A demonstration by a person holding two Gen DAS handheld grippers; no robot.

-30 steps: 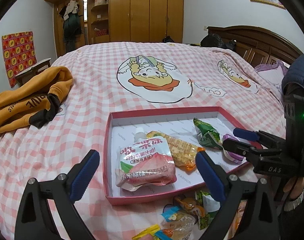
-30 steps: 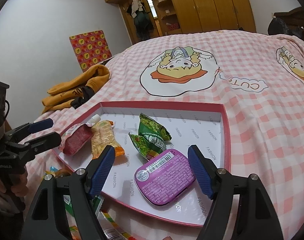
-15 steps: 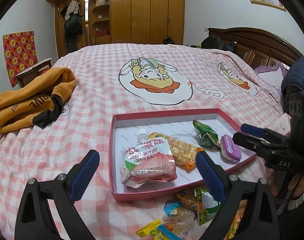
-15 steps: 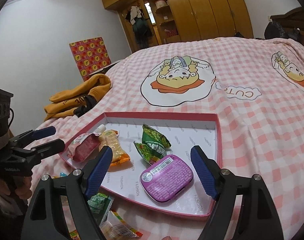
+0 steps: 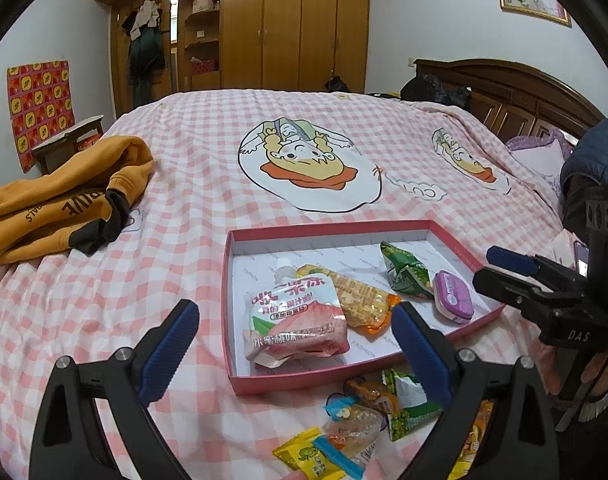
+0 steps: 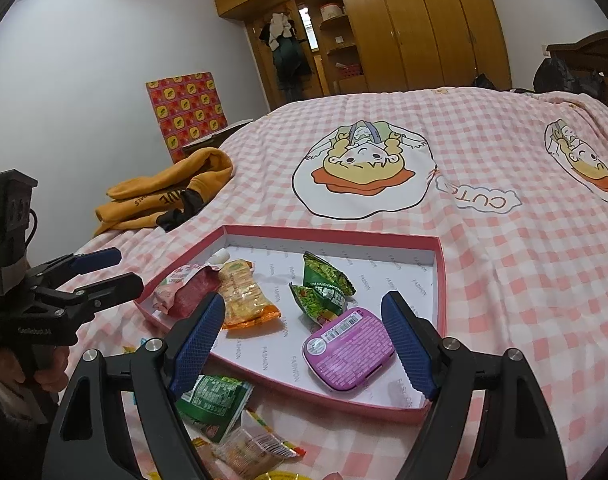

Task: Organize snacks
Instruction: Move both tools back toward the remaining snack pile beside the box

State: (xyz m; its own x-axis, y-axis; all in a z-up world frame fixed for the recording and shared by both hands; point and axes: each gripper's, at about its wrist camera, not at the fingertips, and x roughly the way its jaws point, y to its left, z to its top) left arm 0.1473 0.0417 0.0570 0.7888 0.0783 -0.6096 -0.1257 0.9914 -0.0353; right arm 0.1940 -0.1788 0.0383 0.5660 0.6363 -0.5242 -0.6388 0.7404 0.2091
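Looking through my left wrist camera, I see my left gripper (image 5: 294,330) with its jaws wide apart and empty, low in the frame. Between the blue pads sits the tray (image 5: 345,227), pink-rimmed, on the checked bedspread (image 5: 176,208). Inside, the pouch (image 5: 294,318) lies with its long axis running up-frame, cap pointing toward the far wall. The cracker pack (image 5: 353,298) slants from upper left to lower right. The green bag (image 5: 405,274) and the purple tin (image 5: 451,297) lie toward the tray's right side. Loose snacks (image 5: 367,420) lie on the bedspread at bottom centre, outside the tray. My right gripper (image 5: 503,270) enters from the right edge.

Through the right wrist camera, my right gripper (image 6: 302,344) is also spread open, holding nothing. The purple tin (image 6: 349,350) lies flat in the tray (image 6: 441,280) between the pads, label side up, its long axis slanting from lower left to upper right. A green packet (image 6: 214,400) lies outside, lower left. An orange hoodie (image 6: 172,192) sits at left.
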